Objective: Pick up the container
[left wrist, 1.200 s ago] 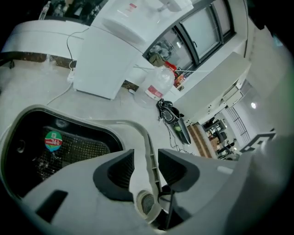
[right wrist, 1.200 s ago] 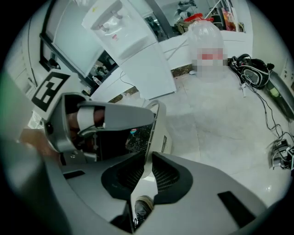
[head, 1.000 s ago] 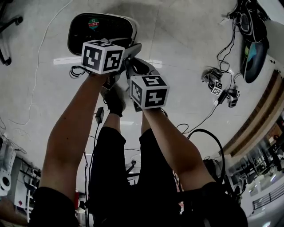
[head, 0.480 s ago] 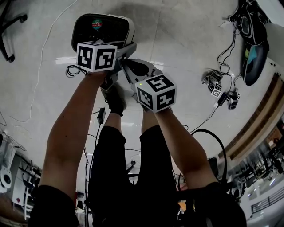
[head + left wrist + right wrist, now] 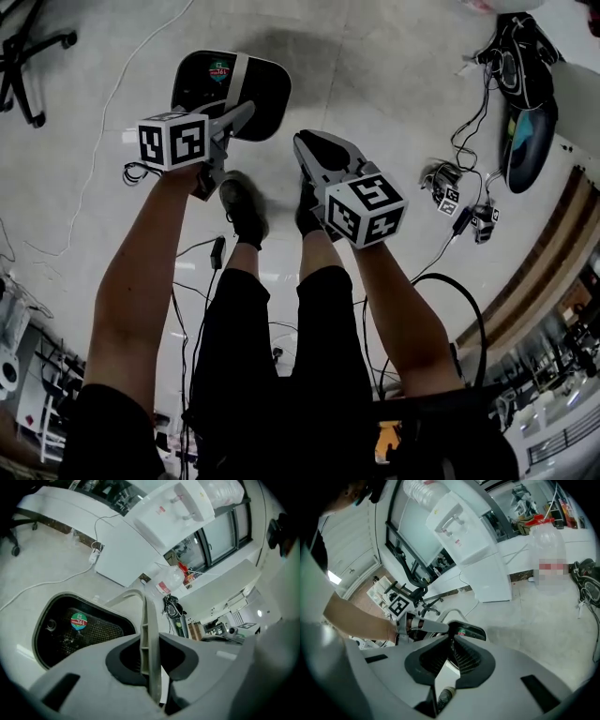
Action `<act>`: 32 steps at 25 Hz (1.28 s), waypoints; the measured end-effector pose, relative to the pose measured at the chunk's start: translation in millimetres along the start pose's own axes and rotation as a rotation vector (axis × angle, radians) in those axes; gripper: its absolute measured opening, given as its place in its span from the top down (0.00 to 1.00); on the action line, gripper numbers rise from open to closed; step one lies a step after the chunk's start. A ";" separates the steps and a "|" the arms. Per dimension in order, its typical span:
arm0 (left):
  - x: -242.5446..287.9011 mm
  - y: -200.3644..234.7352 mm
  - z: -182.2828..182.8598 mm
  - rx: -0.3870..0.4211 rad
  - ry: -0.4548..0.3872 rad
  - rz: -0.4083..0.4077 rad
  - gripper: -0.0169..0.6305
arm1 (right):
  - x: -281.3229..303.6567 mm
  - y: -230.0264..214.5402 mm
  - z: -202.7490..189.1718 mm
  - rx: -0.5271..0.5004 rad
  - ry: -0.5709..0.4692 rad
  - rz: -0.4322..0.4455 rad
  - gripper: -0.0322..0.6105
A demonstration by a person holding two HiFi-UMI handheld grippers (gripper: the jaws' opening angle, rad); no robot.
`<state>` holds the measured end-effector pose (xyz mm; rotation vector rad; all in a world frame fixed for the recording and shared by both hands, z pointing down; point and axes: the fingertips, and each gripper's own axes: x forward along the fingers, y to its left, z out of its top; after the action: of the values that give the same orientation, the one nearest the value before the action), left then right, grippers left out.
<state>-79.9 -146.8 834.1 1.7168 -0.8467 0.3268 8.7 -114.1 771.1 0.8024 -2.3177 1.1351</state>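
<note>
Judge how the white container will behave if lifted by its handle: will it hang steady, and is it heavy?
It would probably swing or tilt: the jaws of the left gripper pinch only the thin handle, above the body of the container. It looks light for its size, a seemingly empty plastic shell. The handle seems stiff, holding an arch.

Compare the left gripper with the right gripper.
The left gripper is shut on the container's white handle; the right gripper is shut on nothing. The left gripper reaches the container; the right gripper hangs apart from it, above the person's shoe. Both have their jaws closed.
</note>
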 end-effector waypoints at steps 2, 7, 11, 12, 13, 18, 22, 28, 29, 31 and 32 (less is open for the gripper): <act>-11.2 5.8 -1.7 -0.078 -0.008 -0.008 0.88 | -9.2 4.8 15.6 0.039 -0.035 -0.001 0.90; -35.8 2.9 -12.0 -0.179 -0.064 -0.022 0.89 | -27.0 20.4 39.1 -0.010 -0.058 -0.004 0.90; -59.1 -25.8 -20.6 -0.184 -0.107 -0.071 0.89 | -37.9 32.3 53.5 -0.025 -0.066 -0.005 0.90; -67.6 -33.9 -21.6 -0.177 -0.114 -0.072 0.89 | -41.3 38.0 58.5 -0.031 -0.072 -0.002 0.90; -76.5 -42.8 -21.3 -0.171 -0.125 -0.071 0.89 | -45.1 44.0 64.3 -0.036 -0.079 0.002 0.90; -126.4 -96.7 -8.6 -0.195 -0.218 -0.110 0.89 | -73.2 76.1 97.4 -0.044 -0.120 0.020 0.90; -171.3 -135.1 4.5 -0.228 -0.284 -0.156 0.89 | -102.7 106.7 124.3 -0.045 -0.146 0.028 0.90; -227.6 -196.8 27.5 -0.189 -0.328 -0.156 0.89 | -153.5 156.1 171.8 -0.098 -0.193 0.047 0.90; -237.0 -209.3 31.6 -0.180 -0.335 -0.163 0.89 | -161.2 164.4 179.5 -0.117 -0.200 0.048 0.90; -258.2 -233.4 40.1 -0.171 -0.354 -0.179 0.89 | -175.8 179.1 194.8 -0.148 -0.215 0.040 0.90; -269.9 -245.2 44.0 -0.172 -0.368 -0.186 0.89 | -183.1 185.6 202.1 -0.154 -0.222 0.037 0.90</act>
<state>-111.2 -62.6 478.0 1.7021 -0.9395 -0.1898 -5.1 -130.1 442.0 0.8683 -2.5747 0.9072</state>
